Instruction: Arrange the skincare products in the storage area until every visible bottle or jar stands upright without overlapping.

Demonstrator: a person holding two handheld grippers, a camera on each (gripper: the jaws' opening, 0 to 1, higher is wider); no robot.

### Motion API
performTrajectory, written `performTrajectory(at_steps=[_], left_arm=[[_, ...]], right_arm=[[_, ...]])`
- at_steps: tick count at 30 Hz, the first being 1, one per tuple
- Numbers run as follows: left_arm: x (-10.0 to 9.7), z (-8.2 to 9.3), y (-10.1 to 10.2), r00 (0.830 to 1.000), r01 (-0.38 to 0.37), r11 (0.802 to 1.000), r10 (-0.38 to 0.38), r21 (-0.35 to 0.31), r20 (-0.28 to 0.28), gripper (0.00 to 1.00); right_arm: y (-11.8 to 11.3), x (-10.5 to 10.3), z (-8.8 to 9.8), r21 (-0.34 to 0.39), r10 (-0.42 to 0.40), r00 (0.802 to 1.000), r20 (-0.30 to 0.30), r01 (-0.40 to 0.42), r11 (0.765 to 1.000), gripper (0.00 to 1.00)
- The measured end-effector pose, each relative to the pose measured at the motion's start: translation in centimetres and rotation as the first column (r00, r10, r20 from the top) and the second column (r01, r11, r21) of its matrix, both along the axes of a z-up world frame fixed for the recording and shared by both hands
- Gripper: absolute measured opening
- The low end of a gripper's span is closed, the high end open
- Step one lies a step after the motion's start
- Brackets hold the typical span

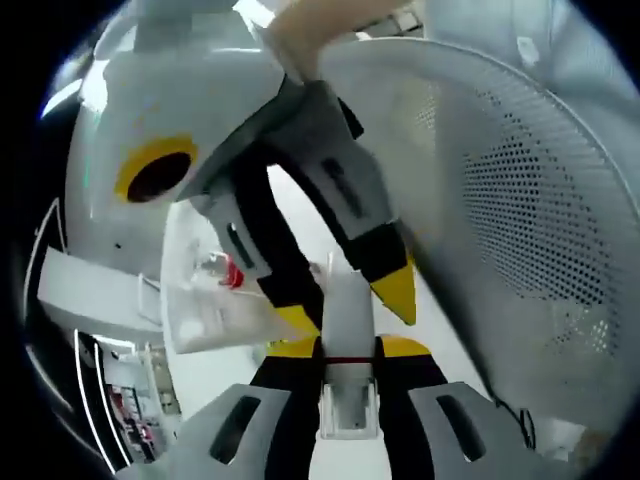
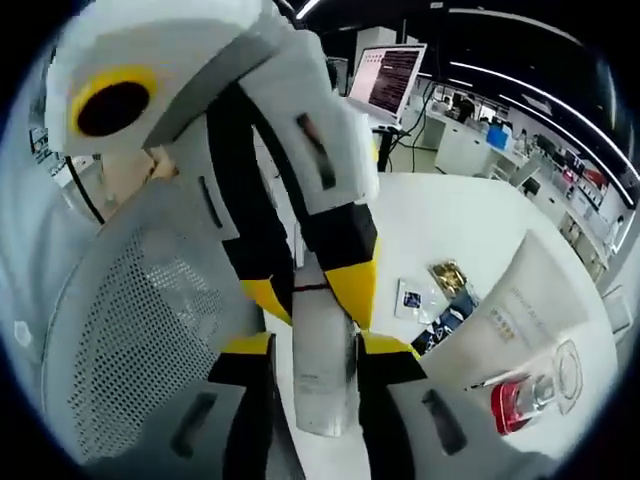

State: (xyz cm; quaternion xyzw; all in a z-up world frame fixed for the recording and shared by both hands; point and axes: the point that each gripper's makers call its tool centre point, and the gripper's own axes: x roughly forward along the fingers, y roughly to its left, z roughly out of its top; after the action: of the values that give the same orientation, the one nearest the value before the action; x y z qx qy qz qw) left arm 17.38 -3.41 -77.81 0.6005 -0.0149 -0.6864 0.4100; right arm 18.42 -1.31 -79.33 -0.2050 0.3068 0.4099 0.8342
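Both hand-held grippers are pinching the same thing, a slim white tube. In the left gripper view, the left hand-held gripper (image 1: 348, 350) squeezes the white tube (image 1: 349, 330) low down, and the right hand-held gripper (image 1: 345, 300) bites it from above with its yellow tips. In the right gripper view, the right hand-held gripper (image 2: 312, 345) holds the tube (image 2: 322, 350) and the left hand-held gripper (image 2: 310, 290) comes down onto it. The tube is up in the air, above the white worktop (image 2: 450, 225). A clear storage box (image 2: 530, 330) with a small red-topped bottle (image 2: 515, 400) sits nearby. If one side pulls or lets go too soon, the tube could twist, slip out and fall flat, maybe onto the little packets (image 2: 430, 290).
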Motion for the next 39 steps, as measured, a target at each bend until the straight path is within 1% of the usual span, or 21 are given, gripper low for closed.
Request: performTrajectory(at_steps=[1,3,7,11,14,16,18,22,23,25,27,28,29,31,32,34,35,36,37,38,39], left_arm=[[-0.2,0.1,-0.3,1.000,0.005,1.000,-0.005,-0.006,-0.007,0.17],[-0.3,0.1,-0.6,0.999,0.028,1.000,-0.028,-0.004,0.017,0.17],[-0.5,0.1,-0.7,1.000,0.023,1.000,-0.023,-0.004,0.009,0.17],[-0.2,-0.1,-0.8,1.000,-0.015,1.000,0.014,-0.023,-0.026,0.17],[-0.3,0.0,-0.8,0.999,-0.004,0.999,0.002,-0.050,-0.037,0.18],[-0.4,-0.2,-0.7,0.996,-0.030,0.998,0.025,-0.057,-0.083,0.18],[-0.1,-0.1,-0.7,0.995,-0.045,0.997,0.038,-0.070,-0.096,0.19],[0.5,0.5,-0.5,0.975,-0.135,0.985,0.115,-0.102,-0.188,0.22],[1.1,0.7,-0.4,0.964,-0.182,0.977,0.154,-0.113,-0.218,0.23],[1.6,1.3,-0.3,0.954,-0.212,0.968,0.176,-0.132,-0.243,0.24],[2.1,1.7,0.0,0.929,-0.271,0.952,0.221,-0.141,-0.297,0.23],[2.3,1.9,0.2,0.913,-0.302,0.943,0.244,-0.140,-0.327,0.23],[2.4,2.0,0.3,0.903,-0.320,0.937,0.255,-0.143,-0.346,0.24],[2.5,2.3,0.5,0.856,-0.377,0.915,0.285,-0.145,-0.431,0.26],[2.5,2.5,0.5,0.839,-0.396,0.906,0.288,-0.153,-0.462,0.28],[2.2,3.1,0.5,0.772,-0.453,0.877,0.297,-0.159,-0.563,0.30],[2.2,3.5,0.5,0.725,-0.494,0.855,0.304,-0.160,-0.618,0.33],[2.1,3.8,0.5,0.706,-0.503,0.847,0.289,-0.171,-0.646,0.34],[1.8,4.2,0.4,0.680,-0.515,0.838,0.271,-0.180,-0.682,0.36],[1.5,4.6,0.3,0.617,-0.551,0.817,0.261,-0.171,-0.743,0.39],[1.1,5.0,0.2,0.577,-0.560,0.810,0.231,-0.173,-0.783,0.40]], right_arm=[[-0.1,0.0,0.0,-0.001,-0.002,1.000,-0.004,0.002,1.000,0.29],[-0.5,-0.1,-0.2,-0.007,-0.006,1.000,-0.011,0.006,1.000,0.28],[-1.0,-0.2,-0.1,-0.007,-0.024,0.999,-0.022,0.024,1.000,0.25],[-1.2,-0.2,0.1,0.019,-0.055,0.998,-0.019,0.055,0.998,0.24],[-1.3,-0.4,-0.1,0.025,-0.066,0.998,-0.021,0.067,0.997,0.24],[-1.3,-0.5,-0.1,0.047,-0.079,0.997,-0.024,0.080,0.996,0.24],[-1.5,-0.6,-0.5,0.043,-0.091,0.996,-0.023,0.092,0.995,0.24],[-2.2,-0.9,-0.7,0.047,-0.113,0.993,-0.029,0.114,0.992,0.24],[-2.4,-1.0,-0.7,0.048,-0.119,0.993,-0.026,0.120,0.992,0.24],[-2.9,-1.0,-0.6,0.052,-0.138,0.990,-0.022,0.139,0.989,0.24],[-3.4,-1.1,-0.4,0.073,-0.165,0.986,-0.011,0.166,0.983,0.24],[-3.6,-1.1,-0.3,0.081,-0.179,0.984,-0.003,0.179,0.981,0.24],[-3.8,-1.2,-0.3,0.085,-0.188,0.982,-0.001,0.187,0.979,0.24],[-4.1,-1.5,-0.1,0.096,-0.200,0.980,0.011,0.199,0.975,0.24],[-4.1,-1.5,0.1,0.108,-0.202,0.979,0.019,0.199,0.974,0.24],[-4.2,-1.8,0.7,0.145,-0.223,0.975,0.022,0.218,0.965,0.24],[-4.3,-2.0,1.0,0.161,-0.223,0.974,0.030,0.215,0.963,0.24],[-4.3,-2.0,1.2,0.174,-0.227,0.973,0.032,0.219,0.960,0.24],[-4.4,-2.1,1.4,0.187,-0.241,0.970,0.033,0.231,0.955,0.24],[-4.4,-2.1,1.7,0.198,-0.247,0.968,0.043,0.234,0.952,0.24],[-4.4,-2.2,1.9,0.211,-0.250,0.967,0.045,0.235,0.949,0.24]])
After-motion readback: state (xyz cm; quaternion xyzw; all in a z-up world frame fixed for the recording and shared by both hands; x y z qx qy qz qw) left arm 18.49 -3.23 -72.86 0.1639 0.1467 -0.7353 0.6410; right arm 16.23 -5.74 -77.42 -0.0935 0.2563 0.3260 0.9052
